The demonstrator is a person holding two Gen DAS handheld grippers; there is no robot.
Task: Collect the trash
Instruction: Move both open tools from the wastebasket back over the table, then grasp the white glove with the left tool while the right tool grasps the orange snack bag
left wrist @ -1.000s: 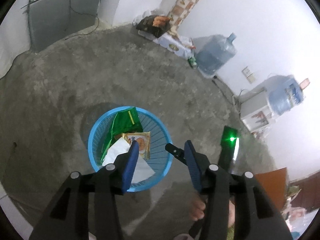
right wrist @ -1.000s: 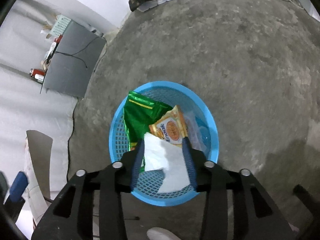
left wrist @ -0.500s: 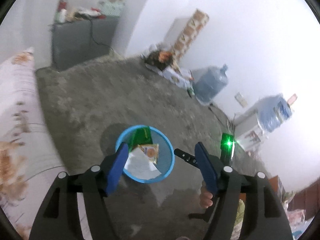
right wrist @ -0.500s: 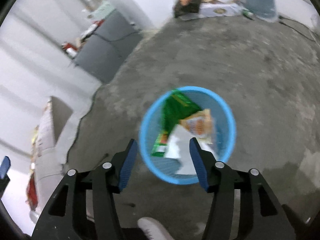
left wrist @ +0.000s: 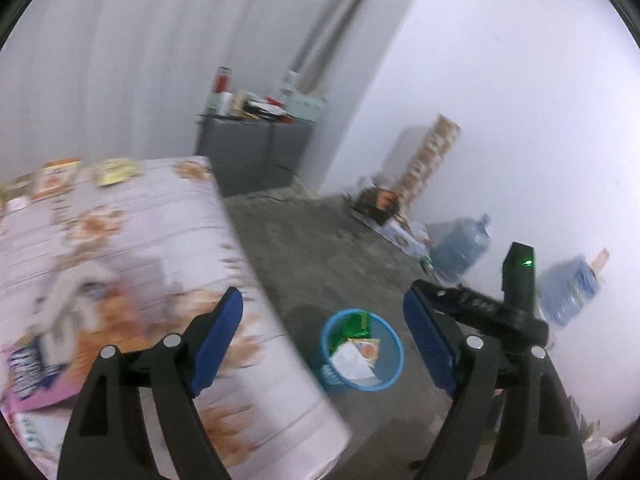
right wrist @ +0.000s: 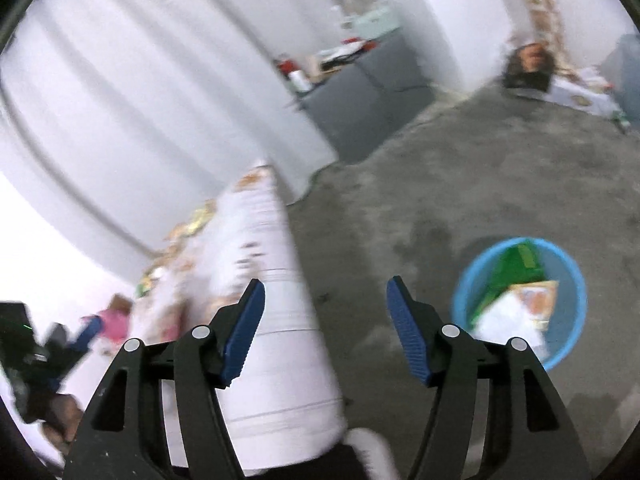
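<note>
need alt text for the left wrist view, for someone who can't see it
The left claw, empty with jaws opening, points over a blue basket on a concrete floor, holding a green packet, an orange packet and white paper. A table with a patterned cloth fills the left; the right claw reaches in at right.

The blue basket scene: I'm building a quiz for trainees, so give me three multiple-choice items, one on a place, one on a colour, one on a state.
1. Where does the blue basket stand?
A. on the grey floor
B. on the clothed table
C. on the cabinet

2. What colour are the gripper pads?
A. red
B. blue
C. white

3. What is in the right gripper?
A. a green wrapper
B. white paper
C. nothing

Answers:
1 A, it sits on concrete beside the table.
2 B, both views show blue pads.
3 C, its jaws are opening with only floor behind them; the green wrapper lies in the basket.
</note>
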